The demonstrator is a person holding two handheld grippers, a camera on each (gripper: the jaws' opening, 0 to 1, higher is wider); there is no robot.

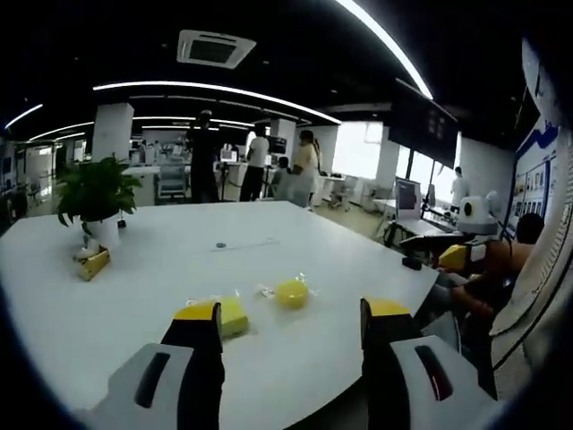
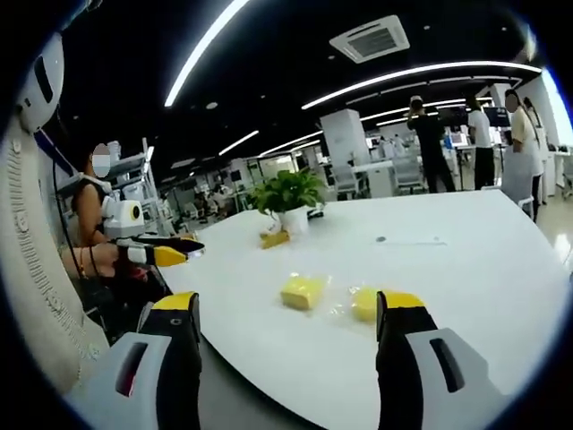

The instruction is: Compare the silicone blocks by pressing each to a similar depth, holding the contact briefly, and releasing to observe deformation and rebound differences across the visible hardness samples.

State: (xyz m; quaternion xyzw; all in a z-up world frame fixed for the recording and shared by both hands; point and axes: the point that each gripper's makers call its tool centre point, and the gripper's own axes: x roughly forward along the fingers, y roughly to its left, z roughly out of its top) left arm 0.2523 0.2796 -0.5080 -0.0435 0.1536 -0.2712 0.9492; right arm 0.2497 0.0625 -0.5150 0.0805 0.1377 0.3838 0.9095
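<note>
1. The left gripper (image 1: 291, 327) hangs above the near edge of the white table (image 1: 161, 269), jaws spread wide and holding nothing.
2. Just ahead of its left jaw lies the square yellow block (image 1: 231, 315); the round yellow block (image 1: 292, 293) sits slightly farther on, between the jaws' lines (both in clear wrapping).
3. The right gripper (image 2: 288, 318) is likewise released, jaws apart and empty.
4. In its view the square block (image 2: 303, 290) lies ahead between the jaws, and the round one (image 2: 363, 304) just beside its right jaw.
5. A potted plant (image 1: 97, 197) stands far ahead to the left.
</note>
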